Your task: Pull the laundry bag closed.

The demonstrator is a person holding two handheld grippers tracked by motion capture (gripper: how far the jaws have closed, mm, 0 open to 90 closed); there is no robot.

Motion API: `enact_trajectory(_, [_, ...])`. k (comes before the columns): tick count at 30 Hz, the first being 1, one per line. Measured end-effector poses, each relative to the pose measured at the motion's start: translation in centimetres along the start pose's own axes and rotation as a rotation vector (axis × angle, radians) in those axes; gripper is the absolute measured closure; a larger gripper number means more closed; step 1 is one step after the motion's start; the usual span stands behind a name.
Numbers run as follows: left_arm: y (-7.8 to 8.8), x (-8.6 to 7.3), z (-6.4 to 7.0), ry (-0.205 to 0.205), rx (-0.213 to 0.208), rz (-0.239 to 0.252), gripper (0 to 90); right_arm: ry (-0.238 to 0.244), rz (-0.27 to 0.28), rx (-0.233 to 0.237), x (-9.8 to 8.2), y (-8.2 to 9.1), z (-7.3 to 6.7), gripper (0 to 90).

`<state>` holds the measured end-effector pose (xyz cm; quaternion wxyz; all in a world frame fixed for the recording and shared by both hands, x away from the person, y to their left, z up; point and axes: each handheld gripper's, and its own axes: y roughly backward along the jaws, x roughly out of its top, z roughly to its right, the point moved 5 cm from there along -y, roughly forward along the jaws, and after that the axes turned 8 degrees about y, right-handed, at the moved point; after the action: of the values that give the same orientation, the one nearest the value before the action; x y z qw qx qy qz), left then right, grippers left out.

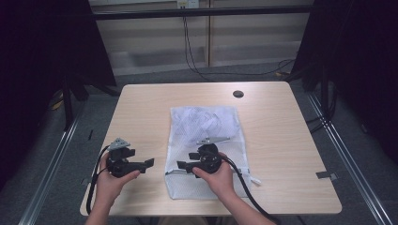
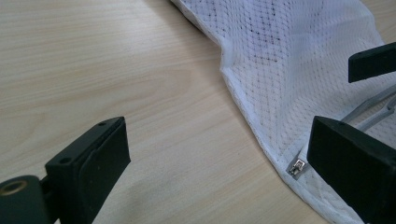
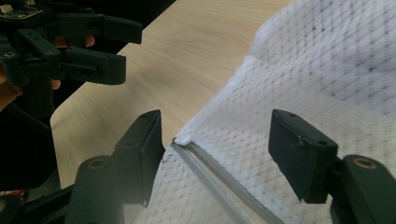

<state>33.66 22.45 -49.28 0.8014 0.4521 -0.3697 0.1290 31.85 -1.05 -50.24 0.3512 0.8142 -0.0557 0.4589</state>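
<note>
A white mesh laundry bag (image 1: 206,126) with pale cloth inside lies flat in the middle of the wooden table (image 1: 141,108). Its zipper (image 3: 219,182) runs along the near end. My left gripper (image 1: 148,164) is open just left of the bag's near left corner, jaws pointing right. In the left gripper view (image 2: 219,158) the zipper pull (image 2: 295,166) lies by the right jaw, and the mesh bag (image 2: 299,60) spreads beyond. My right gripper (image 1: 181,166) is open over the zipper end, jaws pointing left. The right gripper view (image 3: 219,151) has the bag's corner between its jaws and the left gripper (image 3: 88,46) farther off.
A round black grommet (image 1: 238,93) sits near the table's far edge. Bare wood lies left and right of the bag. Cables (image 1: 192,56) hang behind the table, and dark curtains flank it. Each gripper trails a black cable off the near edge.
</note>
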Motion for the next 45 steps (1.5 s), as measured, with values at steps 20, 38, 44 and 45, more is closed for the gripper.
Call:
enact_trajectory(20, [0.1,-0.1,0.0,0.008,-0.009,-0.008,5.6,-0.047,-0.025,0.053,-0.2,-1.7,-0.8,53.5])
enact_trajectory(38, [0.2,0.0,-0.1,0.008,-0.012,-0.009,5.6,-0.131,-0.092,0.076,-0.9,-3.7,-1.2,62.2])
enact_trajectory(44, [0.2,-0.1,-0.3,0.009,-0.011,-0.012,5.6,-0.132,-0.101,0.08,-1.0,-4.2,-1.4,62.3])
enact_trajectory(45, [0.2,-0.1,-0.3,0.01,-0.01,-0.012,5.6,-0.128,-0.1,0.082,-1.0,-4.2,-1.4,62.8])
